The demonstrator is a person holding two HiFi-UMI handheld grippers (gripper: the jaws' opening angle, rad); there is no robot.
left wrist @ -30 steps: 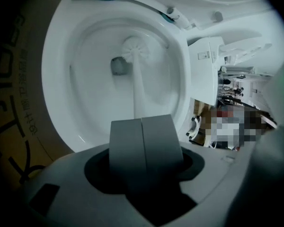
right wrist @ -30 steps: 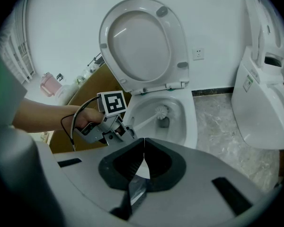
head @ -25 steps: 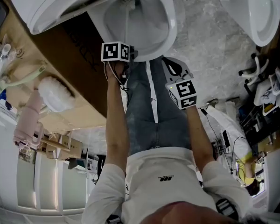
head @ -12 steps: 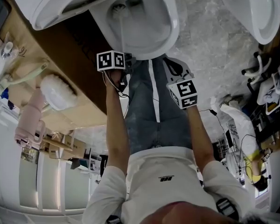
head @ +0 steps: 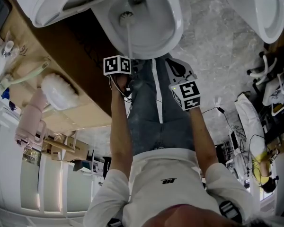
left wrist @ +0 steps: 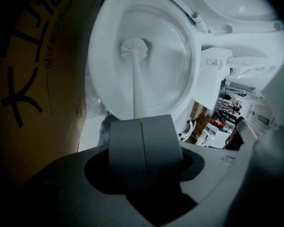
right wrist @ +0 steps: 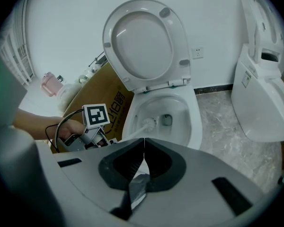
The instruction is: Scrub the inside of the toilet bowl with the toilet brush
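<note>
White round-headed brush (left wrist: 134, 48) in glossy bowl (left wrist: 173, 77)

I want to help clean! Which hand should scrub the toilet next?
Left. The left tool is shut on the brush, whose head sits inside the toilet bowl. The right tool is shut, empty, and held back from the bowl.

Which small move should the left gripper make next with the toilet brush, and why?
Probably a short sideways sweep along the wall of the toilet bowl. The left gripper is shut on the toilet brush, whose head lies inside the bowl beside the drain opening, so such a stroke would likely scrub fresh surface.
</note>
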